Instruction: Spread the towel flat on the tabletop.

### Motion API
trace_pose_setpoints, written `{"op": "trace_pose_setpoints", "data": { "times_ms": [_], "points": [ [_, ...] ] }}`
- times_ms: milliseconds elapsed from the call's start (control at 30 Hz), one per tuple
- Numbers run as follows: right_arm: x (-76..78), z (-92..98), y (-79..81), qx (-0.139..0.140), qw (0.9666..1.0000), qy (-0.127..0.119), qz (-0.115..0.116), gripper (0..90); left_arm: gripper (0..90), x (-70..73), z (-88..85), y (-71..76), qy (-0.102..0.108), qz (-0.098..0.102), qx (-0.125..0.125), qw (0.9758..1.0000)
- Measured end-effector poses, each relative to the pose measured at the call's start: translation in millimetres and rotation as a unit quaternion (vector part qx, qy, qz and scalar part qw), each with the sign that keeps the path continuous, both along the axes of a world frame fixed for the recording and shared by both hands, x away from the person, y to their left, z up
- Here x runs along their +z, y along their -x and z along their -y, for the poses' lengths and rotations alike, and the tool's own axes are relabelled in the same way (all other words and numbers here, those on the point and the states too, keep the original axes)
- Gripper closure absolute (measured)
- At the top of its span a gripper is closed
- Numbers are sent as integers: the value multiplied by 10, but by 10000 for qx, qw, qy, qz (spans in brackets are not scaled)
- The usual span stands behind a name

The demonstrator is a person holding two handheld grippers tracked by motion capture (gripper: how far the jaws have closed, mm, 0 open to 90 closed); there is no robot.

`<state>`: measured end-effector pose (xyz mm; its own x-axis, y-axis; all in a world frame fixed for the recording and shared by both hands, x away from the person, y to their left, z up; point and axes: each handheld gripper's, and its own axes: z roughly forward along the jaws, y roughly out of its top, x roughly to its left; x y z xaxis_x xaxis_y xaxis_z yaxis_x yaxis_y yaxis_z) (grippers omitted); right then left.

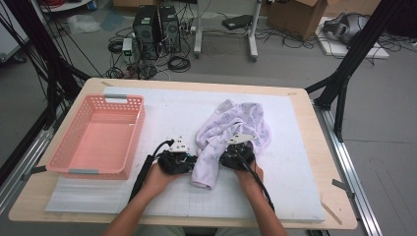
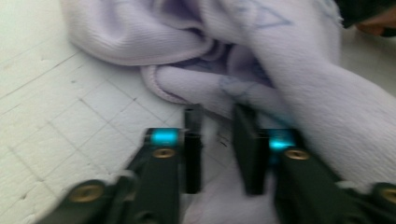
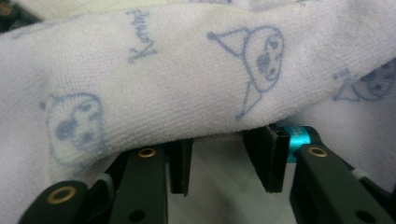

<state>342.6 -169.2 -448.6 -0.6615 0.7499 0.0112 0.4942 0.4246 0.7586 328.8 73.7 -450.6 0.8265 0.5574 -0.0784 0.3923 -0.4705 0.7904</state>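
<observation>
A lilac towel [image 1: 236, 123] printed with small cartoon faces lies crumpled in the middle of the white foam mat [image 1: 295, 162]. One end hangs toward the front between my two grippers. My left gripper [image 1: 193, 160] is at the left side of that end. In the left gripper view its jaws [image 2: 218, 116] stand narrow with a fold of the towel [image 2: 299, 93] pinched between them. My right gripper [image 1: 225, 157] is at the right side. In the right gripper view a thick roll of towel [image 3: 187, 84] lies across its fingertips [image 3: 224, 136], and the jaws stand apart with a bare gap below.
A pink plastic basket [image 1: 139, 129], with nothing in it, stands on the mat's left part. The wooden table's edge [image 1: 339, 196] runs close on the right and front. Black frame legs, cables and computer towers stand on the floor beyond.
</observation>
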Motion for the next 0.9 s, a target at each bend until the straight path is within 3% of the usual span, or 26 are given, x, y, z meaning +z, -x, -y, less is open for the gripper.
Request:
{"op": "trace_pose_setpoints", "data": {
  "times_ms": [67,133,300,433,667,767,900],
  "points": [
    [4,-23,-9,56,10000,-1,-39,756,894,1,-9,-2,-3,-26,-44,10000],
    [12,-36,10,198,9997,139,-5,845,897,8,-24,-2,-32,-29,25,10000],
    [46,79,51,270,9994,161,-132,871,899,19,-162,21,3,59,364,9993],
    [112,322,198,188,9993,308,-76,870,899,11,-254,42,99,62,475,9988],
    [196,916,470,-304,9985,459,73,870,878,24,-218,66,260,88,382,9989],
    [222,1180,537,-635,9960,588,205,869,723,47,-185,65,632,-3,373,9973],
    [287,1492,583,-1268,9903,326,460,868,588,80,-102,36,882,-106,354,9954]
  ]
}}
